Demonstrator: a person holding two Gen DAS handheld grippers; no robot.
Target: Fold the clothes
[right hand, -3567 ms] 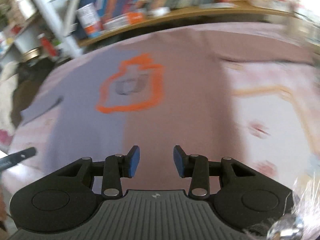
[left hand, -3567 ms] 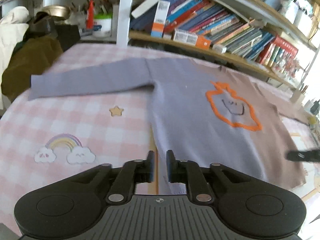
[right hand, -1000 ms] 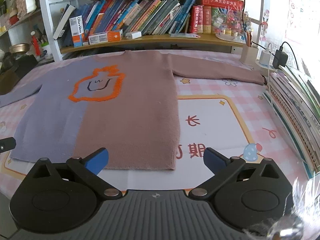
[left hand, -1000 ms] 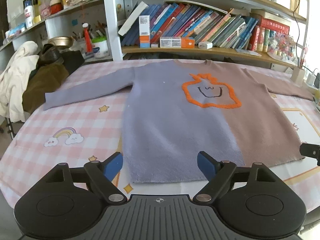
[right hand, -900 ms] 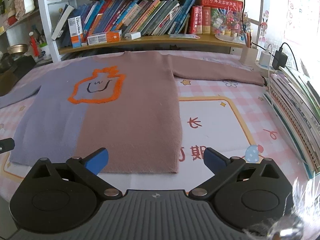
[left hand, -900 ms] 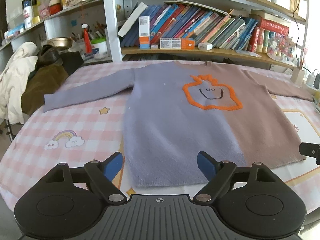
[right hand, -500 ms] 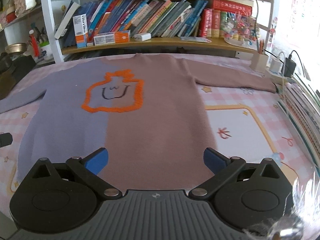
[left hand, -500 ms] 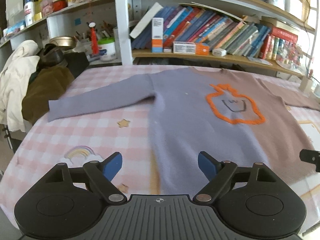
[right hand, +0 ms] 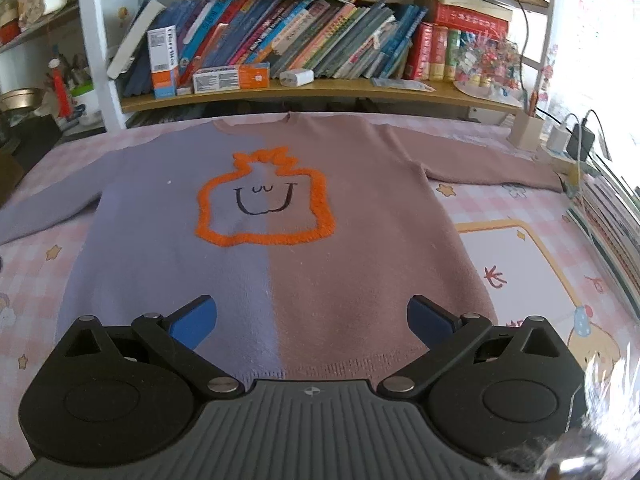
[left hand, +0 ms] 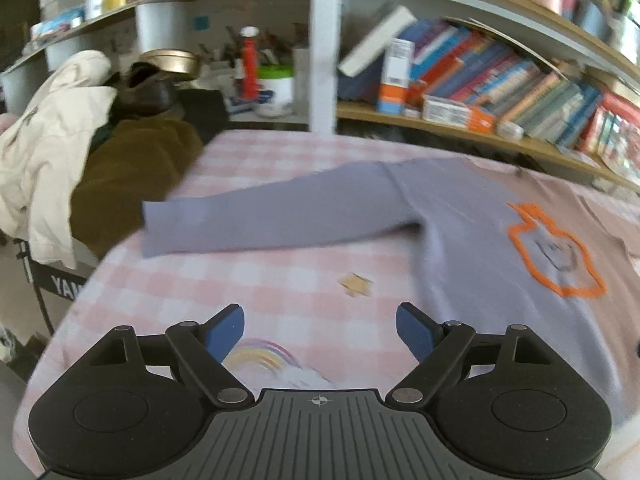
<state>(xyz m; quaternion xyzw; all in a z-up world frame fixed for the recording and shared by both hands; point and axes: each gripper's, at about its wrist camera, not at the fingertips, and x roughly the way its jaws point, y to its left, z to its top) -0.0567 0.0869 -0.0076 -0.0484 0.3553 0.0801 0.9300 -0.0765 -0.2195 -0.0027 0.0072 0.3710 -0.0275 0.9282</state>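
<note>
Lilac-and-mauve knit sweater [right hand: 280,248] flat on pink checked tabletop [left hand: 280,280], nothing folded; lilac sleeve [left hand: 272,216] at 12 o'clock; both tools [left hand: 320,330] [right hand: 312,316] wide, empty.

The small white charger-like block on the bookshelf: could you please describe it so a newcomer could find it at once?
Behind the pink checked table runs a wooden shelf of leaning books. The white block lies on its front edge, right of the orange-and-white carton, the only plain white item there.

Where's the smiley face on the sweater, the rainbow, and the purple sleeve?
smiley face [right hand: 264,197], right wrist view, on the black smile.
rainbow [left hand: 262,356], left wrist view, on its arch.
purple sleeve [left hand: 272,212], left wrist view, mid-sleeve.
</note>
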